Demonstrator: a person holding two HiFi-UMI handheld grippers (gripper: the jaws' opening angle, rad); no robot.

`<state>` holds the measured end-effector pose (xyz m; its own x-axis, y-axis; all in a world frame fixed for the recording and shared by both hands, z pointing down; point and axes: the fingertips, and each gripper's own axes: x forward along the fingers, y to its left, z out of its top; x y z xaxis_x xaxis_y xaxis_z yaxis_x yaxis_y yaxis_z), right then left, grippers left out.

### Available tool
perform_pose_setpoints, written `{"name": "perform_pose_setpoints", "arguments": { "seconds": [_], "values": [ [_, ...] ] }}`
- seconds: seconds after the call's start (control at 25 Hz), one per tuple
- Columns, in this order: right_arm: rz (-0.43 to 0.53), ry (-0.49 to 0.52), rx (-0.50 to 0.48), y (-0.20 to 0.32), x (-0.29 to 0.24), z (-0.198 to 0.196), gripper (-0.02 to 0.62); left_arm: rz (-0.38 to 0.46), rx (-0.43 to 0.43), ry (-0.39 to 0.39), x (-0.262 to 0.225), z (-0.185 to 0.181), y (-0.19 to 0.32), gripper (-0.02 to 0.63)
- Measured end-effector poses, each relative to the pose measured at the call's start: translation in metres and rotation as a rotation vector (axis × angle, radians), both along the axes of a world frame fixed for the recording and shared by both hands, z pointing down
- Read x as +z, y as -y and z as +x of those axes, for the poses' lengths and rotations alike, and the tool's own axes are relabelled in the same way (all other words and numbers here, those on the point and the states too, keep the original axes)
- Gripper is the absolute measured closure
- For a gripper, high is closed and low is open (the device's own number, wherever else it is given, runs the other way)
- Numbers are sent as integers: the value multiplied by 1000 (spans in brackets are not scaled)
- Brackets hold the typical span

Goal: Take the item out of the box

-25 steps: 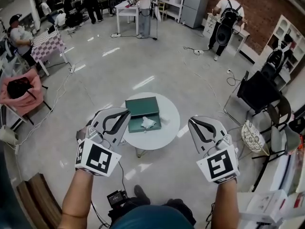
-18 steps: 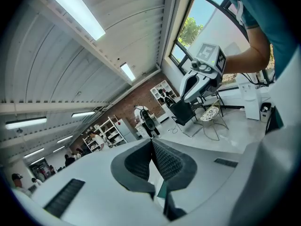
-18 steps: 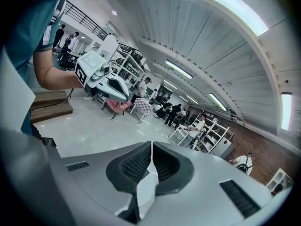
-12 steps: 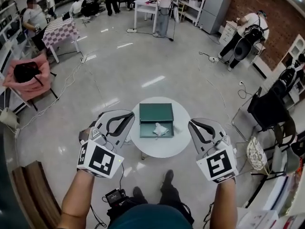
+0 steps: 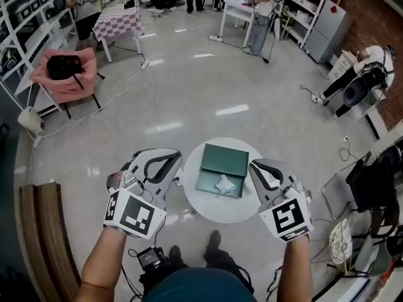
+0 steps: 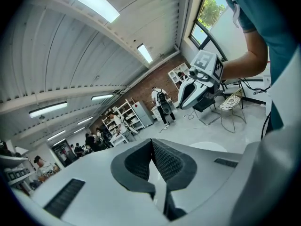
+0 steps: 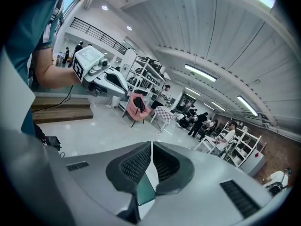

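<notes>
An open dark green box [image 5: 220,170] lies on a small round white table [image 5: 214,206] just ahead of me, its lid [image 5: 225,159] folded back on the far side. A crumpled white item [image 5: 225,183] rests in the box's near half. My left gripper [image 5: 169,157] hovers left of the table, high above the floor, its jaws shut and empty [image 6: 151,142]. My right gripper [image 5: 254,166] hangs over the table's right edge, also shut with nothing held [image 7: 152,145]. Neither touches the box.
A wooden bench [image 5: 41,231] runs along the left. A pink chair with a black bag [image 5: 63,71] and a checkered table [image 5: 118,21] stand at the far left. Cables cross the floor. A small black device [image 5: 151,257] lies by my feet. People work at the back.
My view has swung, so the table and box now sit further right and lower in the picture, between the two grippers. Both grippers keep their pose and stay shut.
</notes>
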<state>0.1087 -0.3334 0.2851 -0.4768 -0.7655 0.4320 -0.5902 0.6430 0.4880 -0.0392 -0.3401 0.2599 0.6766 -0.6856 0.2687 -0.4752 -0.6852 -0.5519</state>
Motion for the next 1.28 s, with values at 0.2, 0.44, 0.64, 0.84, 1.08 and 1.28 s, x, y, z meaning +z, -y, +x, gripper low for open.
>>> {"name": "perform_pose_setpoints", "arguments": {
  "seconds": [0.2, 0.44, 0.64, 0.84, 1.08, 1.28],
  "values": [
    [-46, 8, -66, 44, 33, 19, 555, -33, -63, 8, 25, 18, 29, 588],
    [-118, 18, -108, 90, 91, 17, 555, -79, -115, 18, 70, 15, 63, 588],
    [-203, 34, -116, 131, 152, 22, 555, -125, -152, 32, 115, 15, 96, 588],
    [-282, 35, -125, 155, 226, 33, 555, -175, -178, 44, 171, 21, 112, 588],
    [-374, 28, -131, 183, 321, 43, 555, -239, -201, 54, 247, 25, 134, 588],
    [-451, 21, -136, 194, 396, 55, 554, -295, -211, 66, 306, 33, 145, 588]
  ]
}}
